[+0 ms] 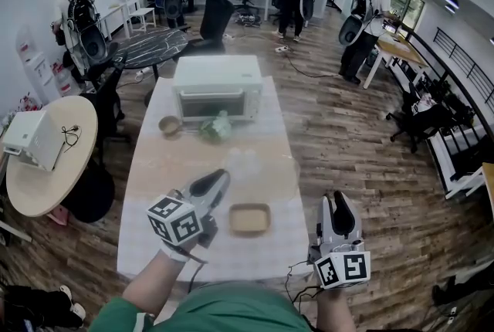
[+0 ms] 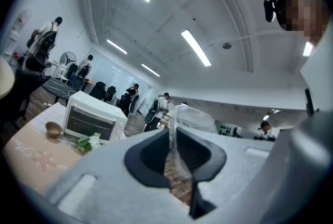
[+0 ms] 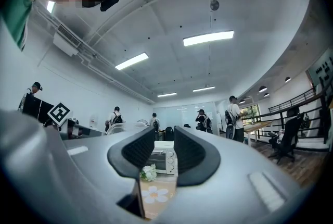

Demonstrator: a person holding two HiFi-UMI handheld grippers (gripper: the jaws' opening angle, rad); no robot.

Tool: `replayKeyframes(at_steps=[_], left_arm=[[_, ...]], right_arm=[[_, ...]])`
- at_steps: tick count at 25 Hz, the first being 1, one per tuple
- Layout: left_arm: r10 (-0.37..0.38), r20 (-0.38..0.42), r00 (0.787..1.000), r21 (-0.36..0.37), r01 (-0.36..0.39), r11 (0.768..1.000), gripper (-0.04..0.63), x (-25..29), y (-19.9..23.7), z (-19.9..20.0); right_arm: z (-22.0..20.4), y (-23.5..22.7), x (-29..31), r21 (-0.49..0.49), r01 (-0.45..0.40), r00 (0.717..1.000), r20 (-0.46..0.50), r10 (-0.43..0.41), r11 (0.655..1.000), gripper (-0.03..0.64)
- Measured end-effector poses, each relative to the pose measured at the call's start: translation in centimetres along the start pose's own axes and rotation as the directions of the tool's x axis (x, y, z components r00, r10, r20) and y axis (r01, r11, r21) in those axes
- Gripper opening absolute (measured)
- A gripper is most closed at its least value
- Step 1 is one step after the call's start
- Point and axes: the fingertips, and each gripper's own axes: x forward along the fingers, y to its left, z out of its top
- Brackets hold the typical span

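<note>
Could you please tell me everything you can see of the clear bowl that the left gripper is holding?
The clear bowl is see-through, glass or plastic, round, thin-rimmed and apparently empty. The left gripper is shut on its wall, one jaw inside and one outside. It lies over the table, just beyond a tan square dish. Whether it rests on the table cannot be told.

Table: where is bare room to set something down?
Free: the left strip of the table between the bowl and the left gripper, and the strip between the dish and the near edge. Crowded: before the oven, with bowl and flowers.
</note>
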Motion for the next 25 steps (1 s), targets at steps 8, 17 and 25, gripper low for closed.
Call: replayKeyframes(at_steps=[8,17,25], left_arm=[[-0.001,0.001,1.000,-0.007,0.001,1.000,0.040,0.8,1.0,-0.1],[-0.001,0.002,1.000,-0.015,0.001,1.000,0.040,1.4,1.6,-0.2],[0.004,-0.006,1.000,-0.023,-0.004,1.000,0.040,1.8,1.8,-0.1]], right_arm=[[-0.9,-0.1,1.4,0.001,-0.012,1.000,-0.012,0.012,1.000,0.115],[-1.2,-0.5,2.0,0.007,-0.011,1.000,-0.014,0.011,1.000,0.115],[-1.1,-0.9,2.1,0.011,-0.004,1.000,-0.019,0.004,1.000,0.115]])
